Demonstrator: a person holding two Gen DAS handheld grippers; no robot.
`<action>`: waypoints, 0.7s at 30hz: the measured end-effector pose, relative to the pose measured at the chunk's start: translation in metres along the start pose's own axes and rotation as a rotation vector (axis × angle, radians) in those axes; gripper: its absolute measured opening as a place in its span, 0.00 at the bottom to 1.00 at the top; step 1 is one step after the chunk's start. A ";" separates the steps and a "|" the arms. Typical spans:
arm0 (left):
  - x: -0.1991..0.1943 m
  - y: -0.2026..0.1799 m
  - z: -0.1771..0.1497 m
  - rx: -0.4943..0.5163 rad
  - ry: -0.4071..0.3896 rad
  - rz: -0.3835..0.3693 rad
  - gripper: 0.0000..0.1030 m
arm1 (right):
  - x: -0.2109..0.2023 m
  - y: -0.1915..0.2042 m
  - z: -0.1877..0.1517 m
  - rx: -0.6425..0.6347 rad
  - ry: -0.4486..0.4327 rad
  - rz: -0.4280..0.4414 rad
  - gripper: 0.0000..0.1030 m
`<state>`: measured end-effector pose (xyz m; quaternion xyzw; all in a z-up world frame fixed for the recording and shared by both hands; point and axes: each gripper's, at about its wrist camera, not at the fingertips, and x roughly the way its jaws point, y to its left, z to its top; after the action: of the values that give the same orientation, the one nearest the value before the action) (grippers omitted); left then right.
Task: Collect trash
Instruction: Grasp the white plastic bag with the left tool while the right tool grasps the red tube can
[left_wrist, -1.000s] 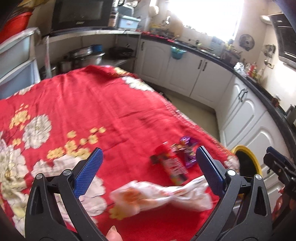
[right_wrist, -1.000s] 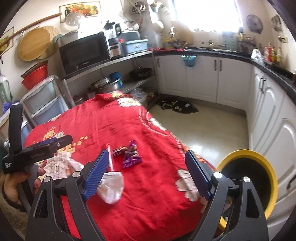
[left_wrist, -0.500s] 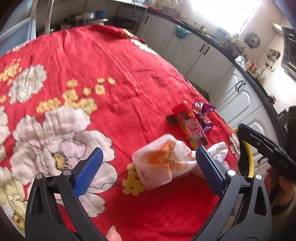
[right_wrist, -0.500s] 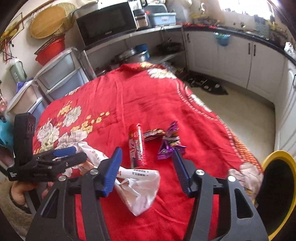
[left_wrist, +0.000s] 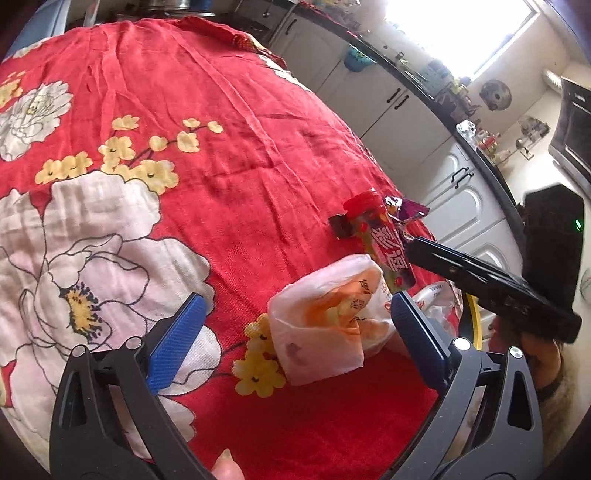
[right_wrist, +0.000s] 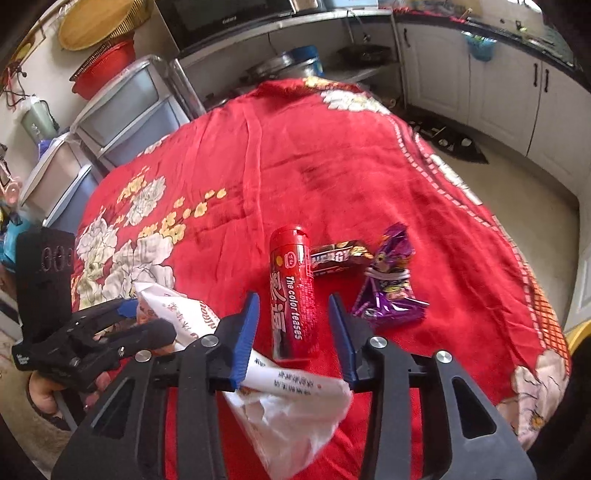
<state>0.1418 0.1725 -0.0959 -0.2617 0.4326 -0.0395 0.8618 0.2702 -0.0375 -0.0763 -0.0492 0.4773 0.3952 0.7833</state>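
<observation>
A white plastic bag (left_wrist: 325, 317) with orange print lies crumpled on the red floral cloth (left_wrist: 221, 155). My left gripper (left_wrist: 295, 332) is open, its blue pads either side of the bag. A red candy tube (right_wrist: 291, 291) lies flat beyond the bag; my right gripper (right_wrist: 293, 332) is open around its near end, over the bag (right_wrist: 291, 410). A brown energy-bar wrapper (right_wrist: 336, 256) and a purple wrapper (right_wrist: 388, 284) lie just right of the tube. The tube (left_wrist: 384, 247) also shows in the left wrist view.
A yellow-rimmed bin (left_wrist: 474, 321) stands off the table's right edge, partly hidden by the right gripper. White kitchen cabinets (right_wrist: 517, 85) line the far wall. Plastic drawers (right_wrist: 122, 110) stand past the table's far left corner.
Both grippers have moved down and closer to the trash. The right gripper's jaws narrowed and came around the red tube. The bag now sits between the left gripper's pads.
</observation>
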 end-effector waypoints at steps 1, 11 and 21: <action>0.001 -0.001 0.000 0.006 0.002 0.002 0.83 | 0.004 0.000 0.001 0.000 0.012 0.001 0.35; 0.006 -0.009 -0.002 0.027 0.022 -0.036 0.53 | 0.036 0.000 -0.002 0.015 0.082 0.009 0.29; 0.003 -0.019 -0.006 0.085 0.023 -0.034 0.37 | 0.023 0.002 -0.005 0.046 0.035 0.029 0.27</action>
<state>0.1418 0.1522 -0.0920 -0.2317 0.4360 -0.0754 0.8663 0.2712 -0.0254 -0.0965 -0.0311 0.5005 0.3945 0.7700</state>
